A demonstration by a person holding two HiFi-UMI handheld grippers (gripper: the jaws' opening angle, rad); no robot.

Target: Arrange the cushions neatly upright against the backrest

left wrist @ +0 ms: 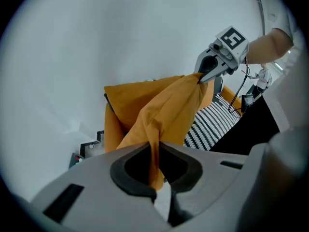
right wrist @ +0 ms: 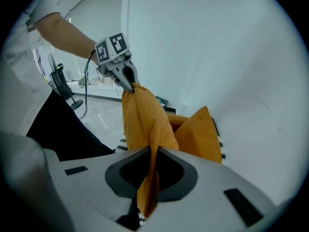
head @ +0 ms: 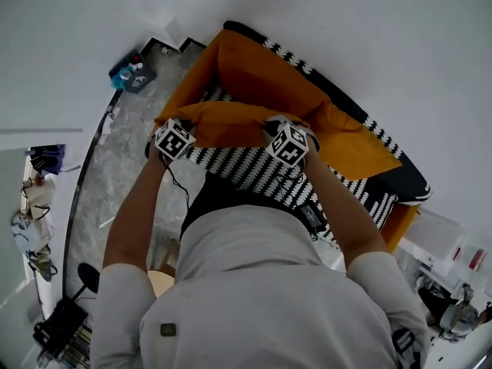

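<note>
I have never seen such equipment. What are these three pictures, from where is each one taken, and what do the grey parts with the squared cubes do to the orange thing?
There is no robot: a person holds a hand tool with two jaws in each hand. The head view comes from a camera on the person's head, looking down. The other two views come from cameras riding on the tools, so the grey shape at the bottom is that tool's own jaws. The cubes are parts of the tools. The left gripper and the right gripper are each shut on the edge of one orange cushion, holding it over a sofa with a black and white seat. A second orange cushion sits at the seat's right end, and a third cushion stands behind.
</note>
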